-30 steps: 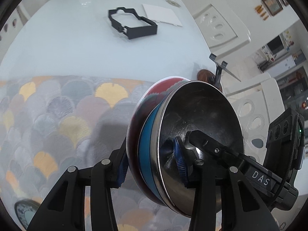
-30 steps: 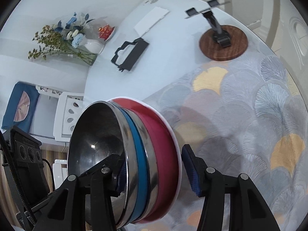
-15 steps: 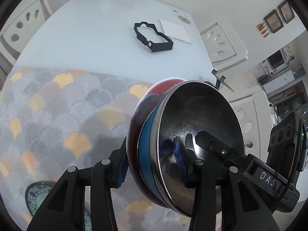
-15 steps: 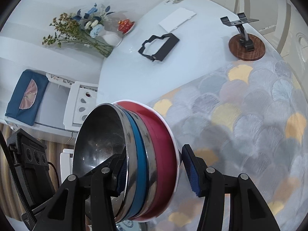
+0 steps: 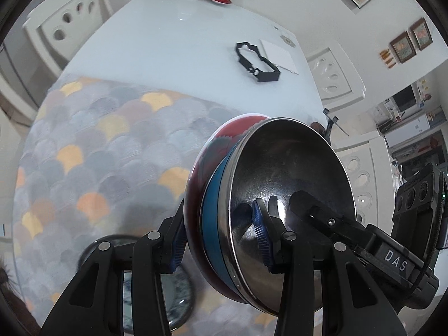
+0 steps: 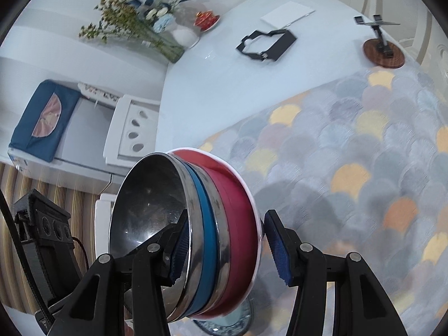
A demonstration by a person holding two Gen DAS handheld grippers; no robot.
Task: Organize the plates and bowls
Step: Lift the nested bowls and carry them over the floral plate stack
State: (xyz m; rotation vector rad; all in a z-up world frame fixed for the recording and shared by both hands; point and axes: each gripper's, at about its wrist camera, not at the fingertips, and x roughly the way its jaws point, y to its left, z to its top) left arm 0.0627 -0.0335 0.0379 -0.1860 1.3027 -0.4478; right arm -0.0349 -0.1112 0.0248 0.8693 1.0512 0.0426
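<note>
Bowls nested in a stack (image 5: 280,201) are held tilted on edge in the air above the patterned cloth (image 5: 112,151) that covers the near part of the white bench (image 5: 182,56). The stack is made up of a steel bowl (image 6: 148,210) on the open side, a blue band (image 6: 207,224) behind it, and a red bowl (image 6: 240,218) with a white rim on the outside.

The left hand-held gripper (image 5: 221,238) is pinched on the stack's wall, one pad against the red outside and the other inside the steel bowl. The right hand-held gripper (image 6: 226,249) straddles the opposite wall: its inner pad lies against the steel rim, while a narrow gap is seen between its outer pad and the white rim, so whether a firm pinch is made cannot be told.

A blue-patterned plate (image 5: 173,294) lies on the cloth below the stack, partly hidden by the gripper fingers. Farther back on the bare bench a black frame (image 6: 266,44), a white sheet (image 6: 288,14) and a small stand on a round wooden base (image 6: 383,53) are seen well apart from the bowls. A vase of flowers (image 6: 140,19) and a red lidded dish (image 6: 205,19) stand at the far end.
</note>
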